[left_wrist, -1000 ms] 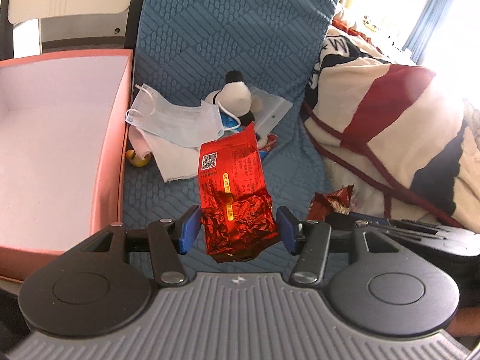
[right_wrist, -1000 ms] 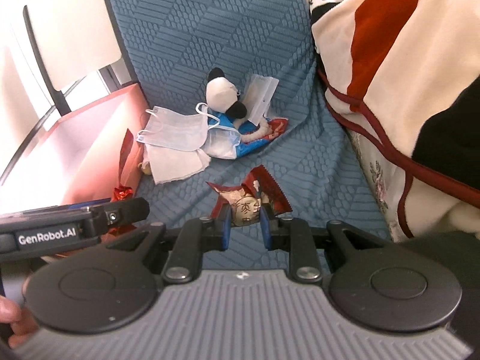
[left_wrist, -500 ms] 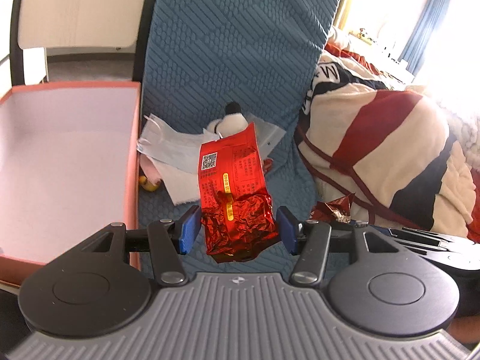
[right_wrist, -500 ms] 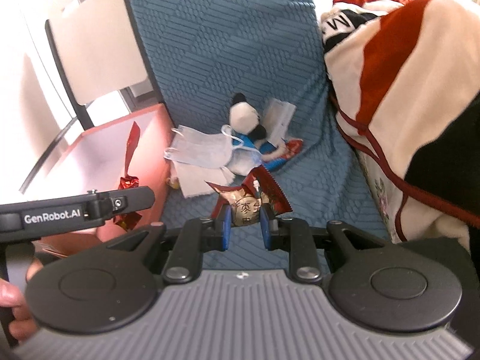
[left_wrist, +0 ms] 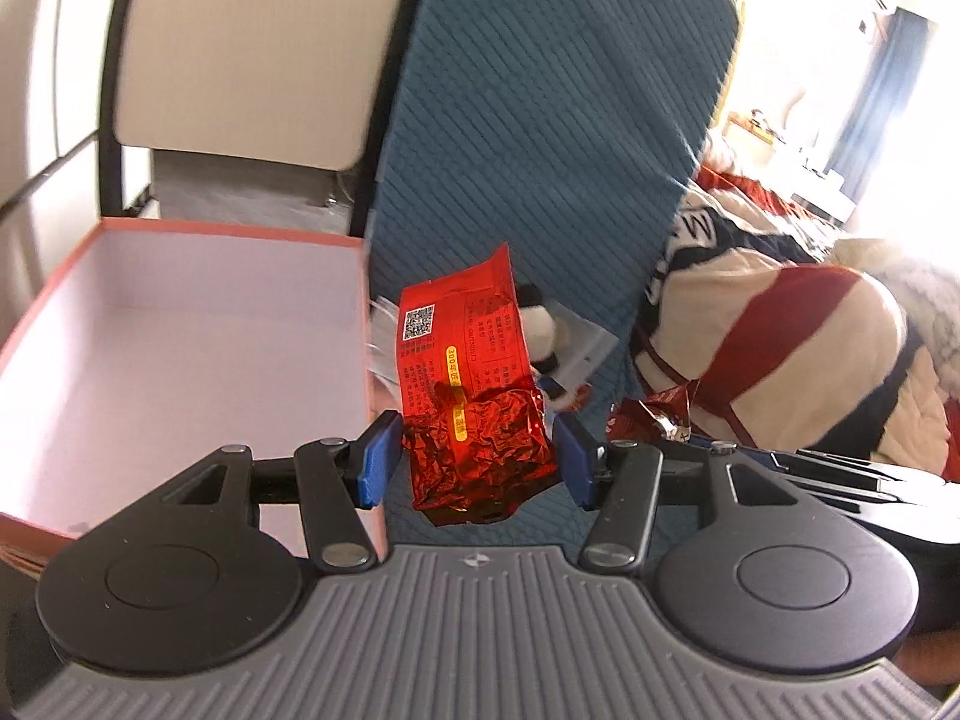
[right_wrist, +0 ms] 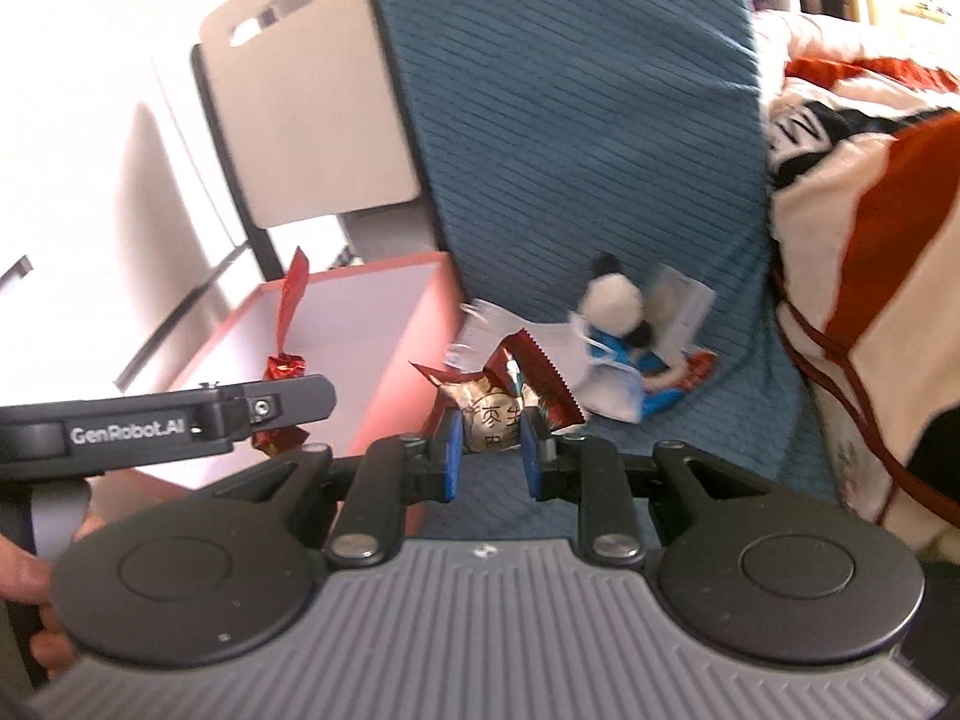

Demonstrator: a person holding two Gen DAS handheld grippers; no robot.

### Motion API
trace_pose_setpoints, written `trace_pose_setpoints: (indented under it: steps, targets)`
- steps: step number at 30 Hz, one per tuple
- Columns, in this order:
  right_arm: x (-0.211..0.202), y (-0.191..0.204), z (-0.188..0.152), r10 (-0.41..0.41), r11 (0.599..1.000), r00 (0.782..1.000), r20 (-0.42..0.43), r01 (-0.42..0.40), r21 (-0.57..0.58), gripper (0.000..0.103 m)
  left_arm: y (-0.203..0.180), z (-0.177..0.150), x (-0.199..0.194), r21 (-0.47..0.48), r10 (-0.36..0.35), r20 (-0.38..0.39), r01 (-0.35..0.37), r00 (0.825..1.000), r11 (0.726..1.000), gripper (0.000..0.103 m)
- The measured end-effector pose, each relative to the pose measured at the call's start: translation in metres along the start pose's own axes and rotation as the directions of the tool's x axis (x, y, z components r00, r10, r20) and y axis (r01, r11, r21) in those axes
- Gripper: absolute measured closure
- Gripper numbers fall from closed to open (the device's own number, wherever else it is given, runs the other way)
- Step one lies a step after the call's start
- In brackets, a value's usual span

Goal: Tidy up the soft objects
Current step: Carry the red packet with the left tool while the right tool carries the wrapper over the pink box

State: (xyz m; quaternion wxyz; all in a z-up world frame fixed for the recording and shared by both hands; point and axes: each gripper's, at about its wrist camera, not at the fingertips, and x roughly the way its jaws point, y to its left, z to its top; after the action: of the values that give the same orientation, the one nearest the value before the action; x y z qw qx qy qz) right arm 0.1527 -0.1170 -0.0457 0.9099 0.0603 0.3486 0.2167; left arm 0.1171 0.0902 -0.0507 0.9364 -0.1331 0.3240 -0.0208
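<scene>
My left gripper [left_wrist: 474, 459] is shut on a crumpled red foil packet [left_wrist: 468, 390] and holds it in the air beside the right wall of the orange box [left_wrist: 180, 360]. My right gripper [right_wrist: 491, 447] is shut on a small red-and-tan wrapped snack [right_wrist: 495, 417], held above the blue sofa seat. In the right wrist view the left gripper [right_wrist: 180, 426] and its red packet [right_wrist: 285, 360] hang over the orange box [right_wrist: 360, 360]. A black-and-white plush toy [right_wrist: 612, 300], face masks [right_wrist: 540, 342] and a blue-red packet [right_wrist: 666, 384] lie on the seat.
The blue sofa cushion [left_wrist: 540, 150] rises behind. A red, cream and dark striped blanket [left_wrist: 780, 348] is heaped on the right. A chair back [right_wrist: 300, 108] stands behind the box. The box has a pale bare floor.
Both grippers have risen and tilted up, each still holding its packet. The left one has shifted toward the box, whose right wall now sits just beside the packet.
</scene>
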Motion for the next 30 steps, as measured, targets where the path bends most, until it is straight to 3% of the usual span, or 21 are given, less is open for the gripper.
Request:
trace_pose_setpoints:
  steps: [16, 24, 30]
  targets:
    - [0.014, 0.087, 0.013, 0.181, 0.973, 0.983, -0.015, -0.182, -0.144, 0.079, 0.072, 0.006, -0.05, -0.098, 0.159, 0.036, -0.155, 0.987, 0.983, 0.042]
    - [0.044, 0.125, 0.026, 0.225, 0.957, 0.971, -0.083, -0.236, -0.169, 0.079, 0.112, 0.017, -0.047, -0.155, 0.198, 0.013, -0.193, 0.98, 0.969, 0.042]
    - [0.067, 0.142, 0.034, 0.213, 0.954, 0.97, -0.116, -0.233, -0.19, 0.079, 0.137, 0.029, -0.039, -0.172, 0.205, 0.003, -0.201, 0.979, 0.964, 0.042]
